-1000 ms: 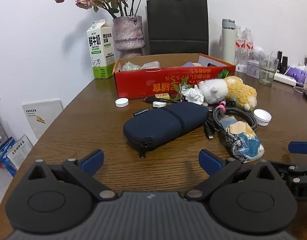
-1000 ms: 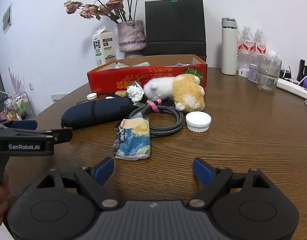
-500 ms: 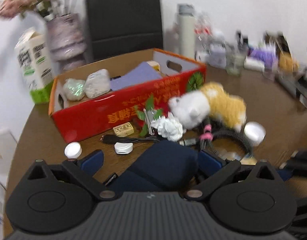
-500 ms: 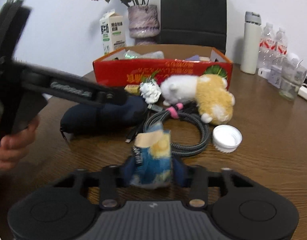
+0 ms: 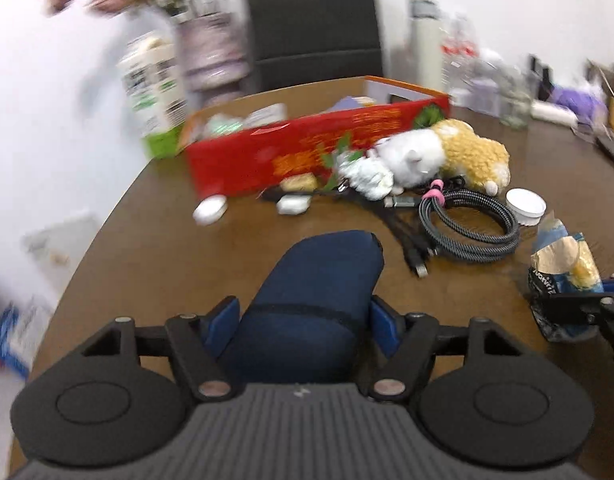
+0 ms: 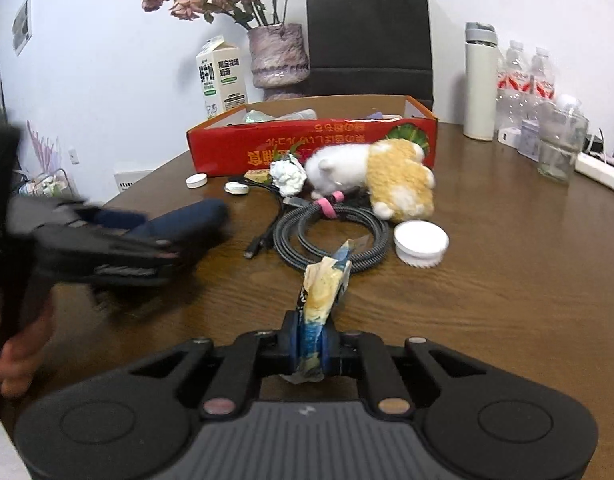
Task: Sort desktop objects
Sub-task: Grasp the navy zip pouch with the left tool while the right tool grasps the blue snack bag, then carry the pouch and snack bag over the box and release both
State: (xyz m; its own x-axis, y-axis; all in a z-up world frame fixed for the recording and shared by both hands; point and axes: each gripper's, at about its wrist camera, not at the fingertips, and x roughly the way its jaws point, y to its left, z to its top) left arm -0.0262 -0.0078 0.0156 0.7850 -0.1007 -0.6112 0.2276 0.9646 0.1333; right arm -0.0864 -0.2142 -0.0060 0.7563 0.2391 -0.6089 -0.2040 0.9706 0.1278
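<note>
A navy zip pouch (image 5: 327,268) lies on the brown table (image 5: 167,248), and its near end sits between the fingers of my left gripper (image 5: 303,316). The jaws are closing and both blue pads touch the pouch's sides. In the right wrist view that left gripper (image 6: 107,248) is a blur over the pouch (image 6: 187,216). My right gripper (image 6: 310,340) is closing tight on a blue and yellow snack wrapper (image 6: 325,284). The wrapper is squeezed flat and sticks up between the pads. The left wrist view shows the same wrapper (image 5: 563,264) at the far right.
A red cardboard box (image 6: 307,148) with several items inside stands across the back. In front of it lie a white and yellow plush toy (image 6: 387,172), a coiled braided cable (image 6: 331,232), a white lid (image 6: 421,240), a crumpled white wad (image 6: 289,176) and small caps. A milk carton, vase, flask, bottles and a glass line the rear.
My left gripper came in over the navy pouch and its jaws narrowed onto it. My right gripper went from wide open to pinched on the snack wrapper, which now stands on edge.
</note>
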